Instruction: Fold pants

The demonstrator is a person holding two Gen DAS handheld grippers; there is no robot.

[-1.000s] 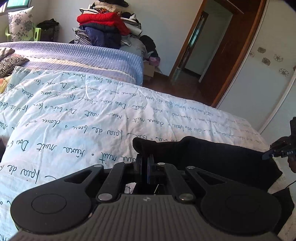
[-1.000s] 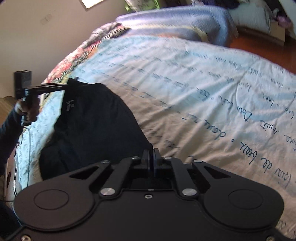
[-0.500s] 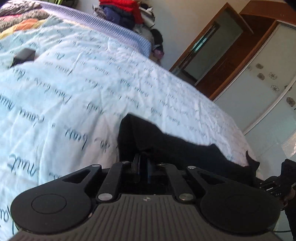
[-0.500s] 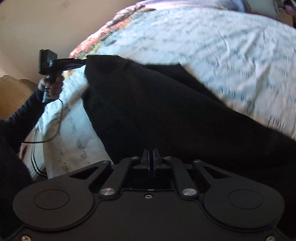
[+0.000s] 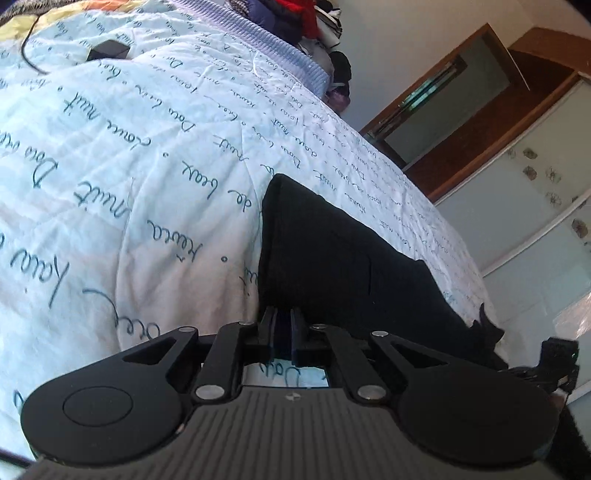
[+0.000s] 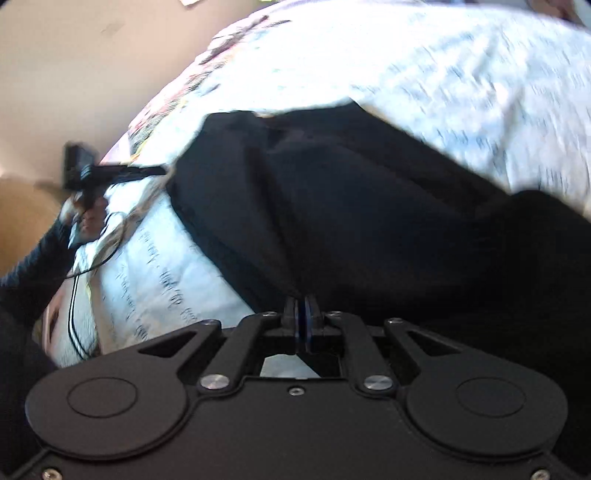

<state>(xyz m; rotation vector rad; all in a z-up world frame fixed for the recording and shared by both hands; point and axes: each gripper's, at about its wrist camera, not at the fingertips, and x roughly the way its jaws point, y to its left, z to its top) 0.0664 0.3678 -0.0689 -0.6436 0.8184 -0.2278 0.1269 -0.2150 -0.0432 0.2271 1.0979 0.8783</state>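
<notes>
From the left wrist view, the left gripper sits at the bottom centre of the frame, its fingers drawn close together with a narrow slot between them, pinching the near edge of the black pants. The pants run from the fingertips up to a rounded corner near mid-frame and trail off toward the lower right, lying on a pale blue bedspread printed with dark cursive writing. At the lower right edge the right gripper shows, touching the far end of the dark cloth. A small dark box with a cable lies on the bedspread at the upper left. A heap of red and navy clothes sits at the top centre, and a wooden door frame stands at the upper right.

From the right wrist view, which is blurred, the right gripper at bottom centre has its fingers pressed together, with pants fabric gathered right at their tips. The black cloth fills the middle and right of the frame, over the bedspread. At the middle left the left gripper meets the pants' far corner, held by a hand in a dark sleeve.
</notes>
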